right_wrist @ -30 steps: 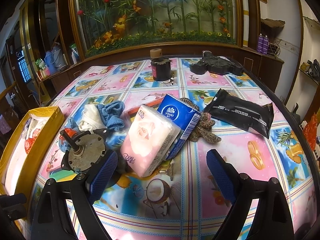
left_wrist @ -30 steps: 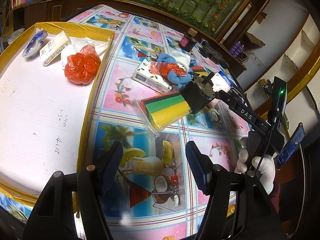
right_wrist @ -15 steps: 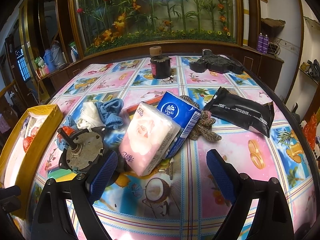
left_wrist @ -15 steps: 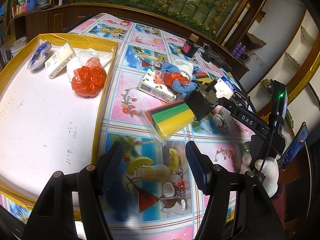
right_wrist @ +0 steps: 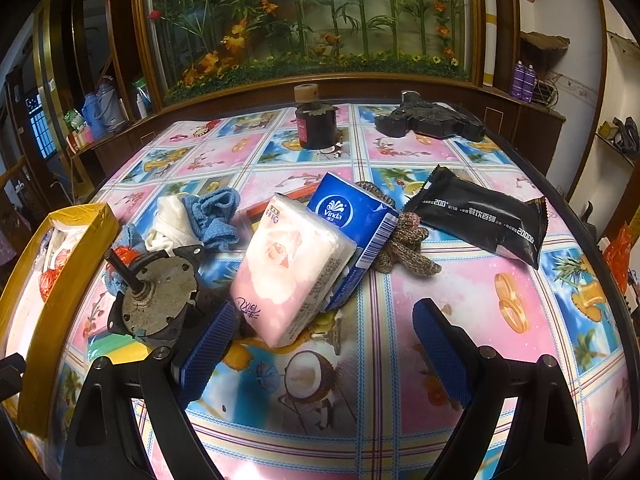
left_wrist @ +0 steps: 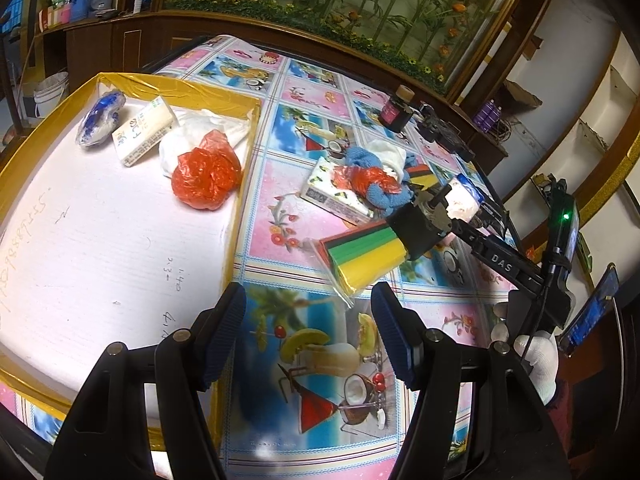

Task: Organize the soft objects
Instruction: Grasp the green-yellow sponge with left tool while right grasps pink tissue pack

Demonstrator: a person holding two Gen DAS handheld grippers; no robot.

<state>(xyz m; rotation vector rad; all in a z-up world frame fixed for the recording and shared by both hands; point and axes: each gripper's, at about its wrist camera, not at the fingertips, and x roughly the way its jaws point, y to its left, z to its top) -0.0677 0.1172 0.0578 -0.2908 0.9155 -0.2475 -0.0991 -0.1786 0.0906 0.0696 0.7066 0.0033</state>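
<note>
My left gripper [left_wrist: 308,332] is open and empty above the tablecloth, beside the yellow-rimmed tray [left_wrist: 248,136]. The tray holds a red plastic bag [left_wrist: 206,178], a white cloth [left_wrist: 196,132], a tissue pack [left_wrist: 144,136] and a blue-white bundle [left_wrist: 100,120]. A bagged stack of coloured sponges [left_wrist: 364,256] lies ahead of it. My right gripper [right_wrist: 324,352] is open and empty, close to a pink tissue pack [right_wrist: 292,268] that leans on a blue Vinda pack [right_wrist: 352,228]. Blue and white cloths [right_wrist: 200,220], a knitted item [right_wrist: 404,244] and a black wipes pack [right_wrist: 480,216] lie around.
A metal motor [right_wrist: 154,300] sits left of the pink pack, on the sponges. A dark jar [right_wrist: 316,120] and a black tool [right_wrist: 432,120] stand at the table's far side. A boxed tissue pack [left_wrist: 336,196] lies under a red bag and blue cloth [left_wrist: 376,184].
My left gripper has pulled back and risen, so the tray and the pile look farther away. The right gripper has barely moved. Both stay open.
</note>
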